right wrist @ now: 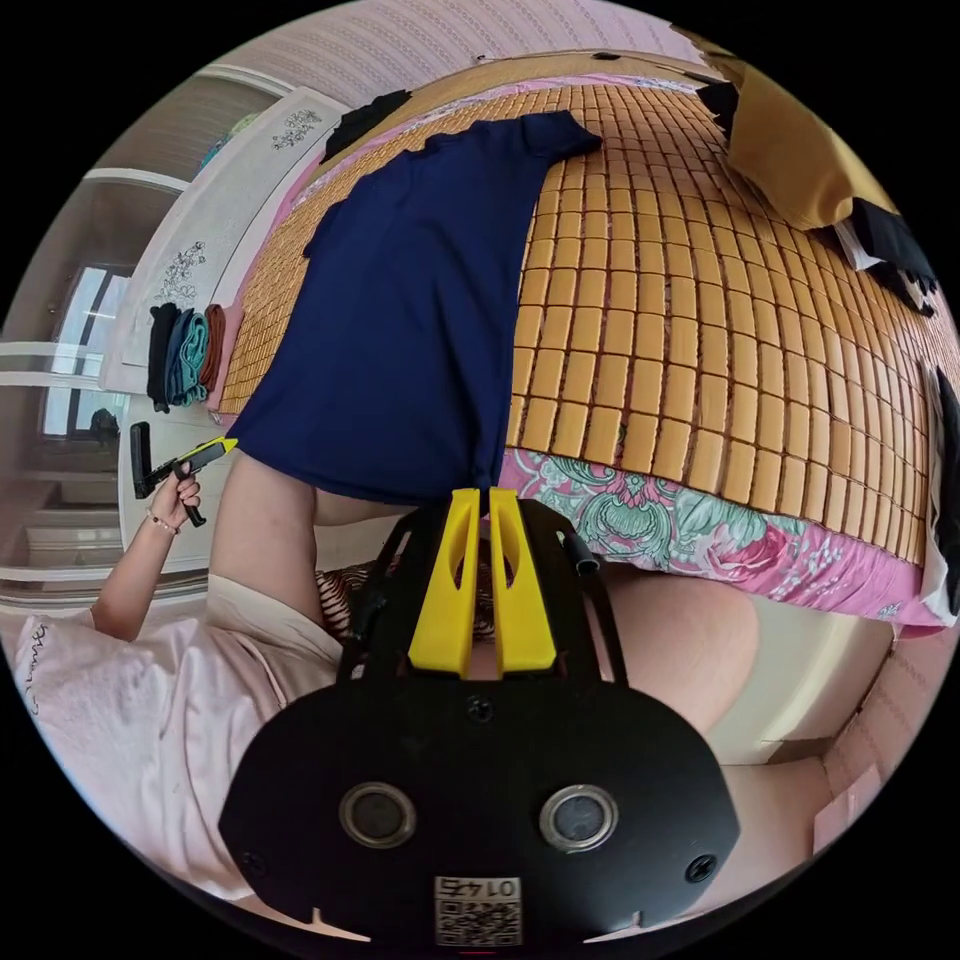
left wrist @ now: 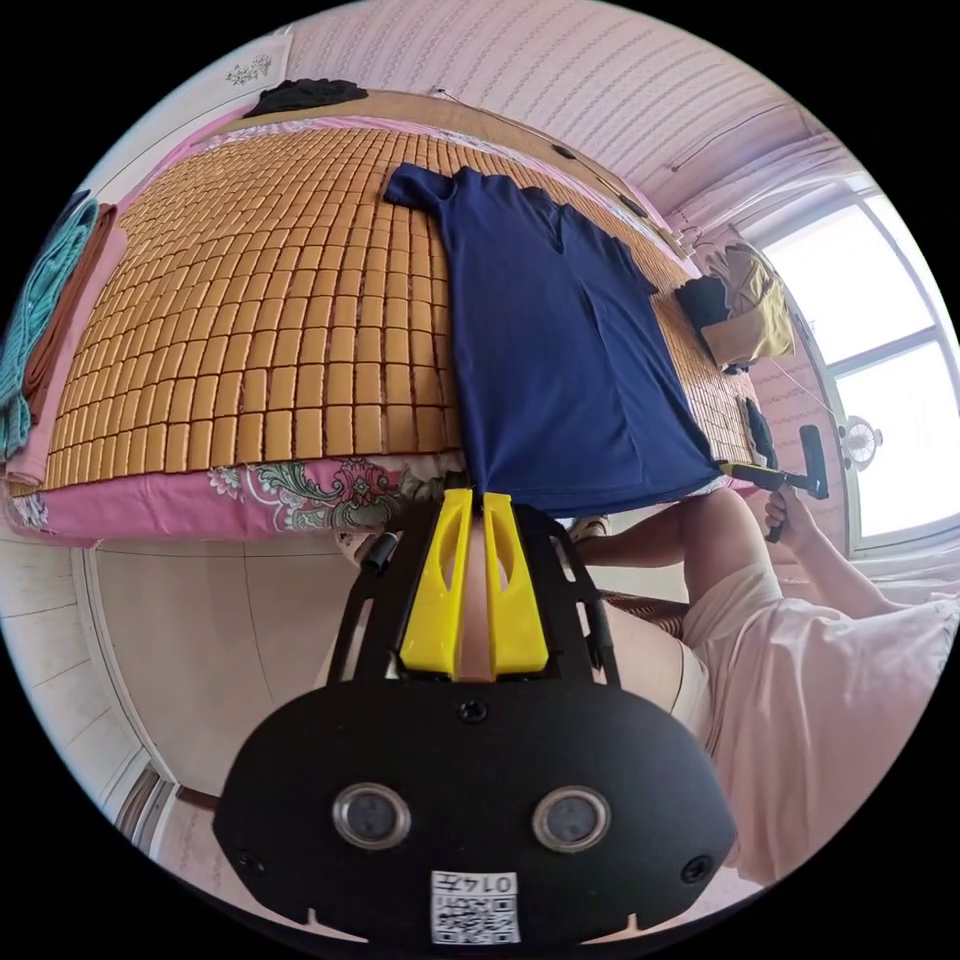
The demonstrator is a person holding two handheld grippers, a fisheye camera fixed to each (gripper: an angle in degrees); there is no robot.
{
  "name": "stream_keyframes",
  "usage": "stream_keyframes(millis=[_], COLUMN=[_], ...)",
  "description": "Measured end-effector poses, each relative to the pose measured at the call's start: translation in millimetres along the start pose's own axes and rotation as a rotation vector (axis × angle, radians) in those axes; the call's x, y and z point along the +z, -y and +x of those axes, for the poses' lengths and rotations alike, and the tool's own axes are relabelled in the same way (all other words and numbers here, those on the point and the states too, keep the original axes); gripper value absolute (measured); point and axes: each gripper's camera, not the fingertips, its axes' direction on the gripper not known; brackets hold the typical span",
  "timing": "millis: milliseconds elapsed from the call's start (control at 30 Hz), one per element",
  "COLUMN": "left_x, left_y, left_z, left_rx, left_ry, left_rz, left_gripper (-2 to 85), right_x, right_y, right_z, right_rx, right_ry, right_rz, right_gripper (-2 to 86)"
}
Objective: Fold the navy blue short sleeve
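Item: navy blue short sleeve shirt (left wrist: pixel 560 340), laid flat and lengthwise on the tiled bamboo mat (left wrist: pixel 250 330) that covers the bed, collar toward the far edge, hem drawn to and slightly over the near edge above the pink floral sheet (left wrist: pixel 300 495). Left gripper (left wrist: pixel 478 500): yellow jaws pressed almost together, pinching one hem corner at the near edge. Right gripper (right wrist: pixel 483 495): jaws likewise nearly closed, nipping the opposite hem corner; it is also seen from the left gripper view (left wrist: pixel 745 470) at the shirt's other corner, held in the person's hand (left wrist: pixel 790 510). Risks, as judged: each hold is only on the very tip of the fabric, so a tug toward the person could pull a corner free; uneven pull between the two sides would skew the hem and set a crooked fold; dragging the cloth across the ridged mat tiles may bunch the body or flip a sleeve (left wrist: pixel 415 190); the hem overhanging the near edge could slide the shirt off the bed.
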Motion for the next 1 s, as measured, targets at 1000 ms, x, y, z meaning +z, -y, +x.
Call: stream_keyframes(millis=[1000], left_x=[-34], left_y=[187], left_z=[-128], left_rx=[-0.054], left_ry=[-0.009], left_rz=[0.291], left_gripper=[1.7], right_x=[99], right_y=[316], right_z=[-168], right_rx=[-0.568], right_ry=[-0.146], right_rz=[-0.032], right_gripper=[3.7])
